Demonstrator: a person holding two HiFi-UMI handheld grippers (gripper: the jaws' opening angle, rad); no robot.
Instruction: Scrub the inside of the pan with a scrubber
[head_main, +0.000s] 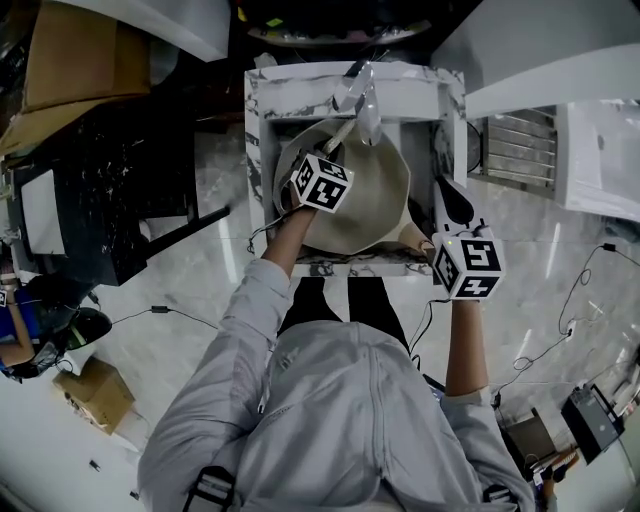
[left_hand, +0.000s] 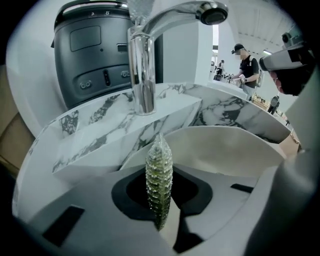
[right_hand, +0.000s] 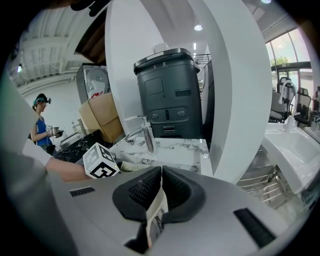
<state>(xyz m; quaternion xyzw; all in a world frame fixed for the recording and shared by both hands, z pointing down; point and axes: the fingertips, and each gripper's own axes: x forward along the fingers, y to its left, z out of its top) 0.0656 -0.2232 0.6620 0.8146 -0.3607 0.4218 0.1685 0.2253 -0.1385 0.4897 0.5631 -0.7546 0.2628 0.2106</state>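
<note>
**Over the sink: pan held by its handle, scrubber clamped above the bowl**

At the marble sink (head_main: 256, 130), the head view alone gives the whole layout. A wide beige pan (head_main: 375, 200) fills the basin. Its bowl lies under the faucet (head_main: 360, 95), and its handle (head_main: 415, 238) reaches out over the sink's near rim. A dark grey appliance (right_hand: 172, 90) stands behind the sink. Only the two gripper views show it, and it is plainest from the right one.

The left gripper (left_hand: 160, 175) is over the pan, inside the sink's outline. The head view shows little more of it than its marker cube. Its own view shows the jaws closed on a green, glittery mesh scrubber (left_hand: 158, 155). The scrubber stands upright between the dark pads, and its tip pokes out past them toward the faucet. The pan's pale rim curves just beyond it. Whether the scrubber touches the pan's surface cannot be told.

The right gripper (right_hand: 161, 172) sits at the sink's near right corner. Its own view shows the ribbed pads pressed together on a thin beige strip. This is the pan's handle seen edge-on, a detail too small to read from the head view. The same view also catches the left gripper's marker cube (right_hand: 102, 161) over the sink.
</note>
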